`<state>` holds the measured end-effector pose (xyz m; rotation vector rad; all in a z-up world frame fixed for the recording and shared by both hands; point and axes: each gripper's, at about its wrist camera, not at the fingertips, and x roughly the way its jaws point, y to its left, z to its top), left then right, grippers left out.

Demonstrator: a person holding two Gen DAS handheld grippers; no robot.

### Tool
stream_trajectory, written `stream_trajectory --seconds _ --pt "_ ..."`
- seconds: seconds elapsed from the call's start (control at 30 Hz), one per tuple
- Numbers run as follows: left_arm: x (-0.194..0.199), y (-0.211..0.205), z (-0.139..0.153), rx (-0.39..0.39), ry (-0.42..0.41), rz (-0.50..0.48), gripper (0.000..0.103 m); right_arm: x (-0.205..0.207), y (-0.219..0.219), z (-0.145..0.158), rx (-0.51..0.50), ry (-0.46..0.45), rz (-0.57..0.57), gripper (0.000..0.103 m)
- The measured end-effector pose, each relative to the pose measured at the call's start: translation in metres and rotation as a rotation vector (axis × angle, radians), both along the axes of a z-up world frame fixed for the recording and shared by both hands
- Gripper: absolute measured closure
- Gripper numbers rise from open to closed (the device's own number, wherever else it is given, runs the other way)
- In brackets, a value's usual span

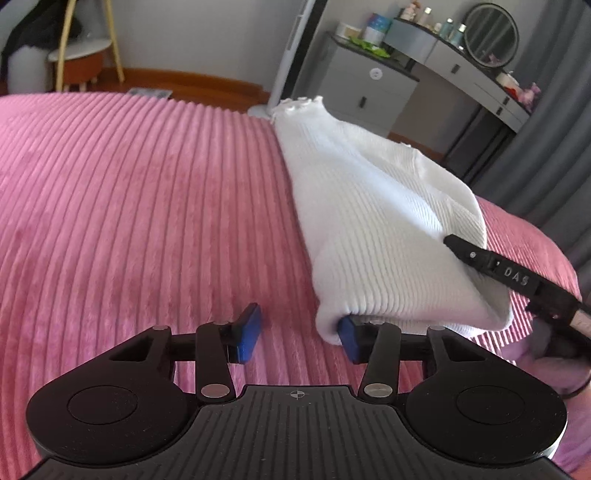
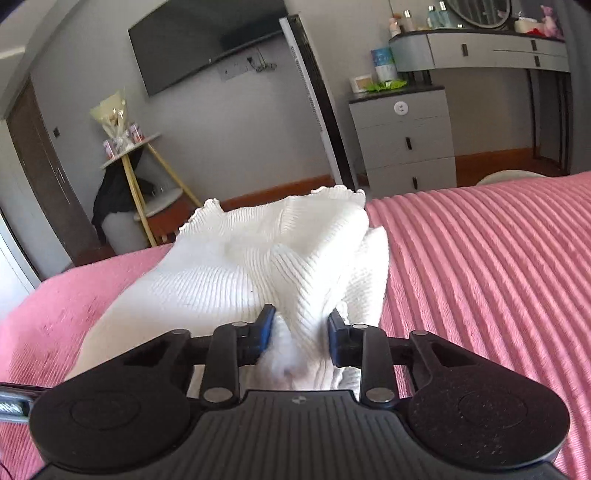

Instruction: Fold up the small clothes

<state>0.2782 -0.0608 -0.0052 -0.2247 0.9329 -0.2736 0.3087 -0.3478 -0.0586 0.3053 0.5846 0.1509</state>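
A white ribbed knit garment (image 1: 376, 221) with a frilled hem lies bunched on the pink bedspread (image 1: 147, 206), toward the right in the left wrist view. My left gripper (image 1: 299, 336) stands open low over the bedspread. Its right pad (image 1: 349, 339) sits under the garment's near corner, and only pink cover lies between the pads. A black finger of my right gripper (image 1: 476, 258) presses into the garment's right side. In the right wrist view the garment (image 2: 229, 273) rises in a ridge, and my right gripper (image 2: 301, 332) is shut on a thick fold of it.
The bedspread's far edge (image 2: 480, 195) drops to a wooden floor. Beyond it stand a grey drawer unit (image 2: 406, 144), a dressing table with a round mirror (image 1: 491, 35), a tall white tower fan (image 2: 314, 103) and a small side table (image 2: 136, 158). A sleeve and hand (image 1: 576, 325) are at the right.
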Motion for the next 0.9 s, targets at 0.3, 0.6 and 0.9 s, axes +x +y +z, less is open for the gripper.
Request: stream_trajectory --seconds 0.3,0.6,0.9 --pt "-0.008 0.026 0.045 -0.050 -0.091 0.012 0.043 -0.011 0.000 0.023 0.008 0.041 -0.057 0.048" --pt "0.029 -0.006 0.025 -0.015 -0.029 0.012 0.039 -0.046 0.014 0.047 -0.002 -0.094 -0.056 0.066" --pt "0.021 -0.022 0.016 0.100 -0.067 -0.033 0.038 -0.032 0.031 0.029 -0.115 -0.038 -0.006 0.071"
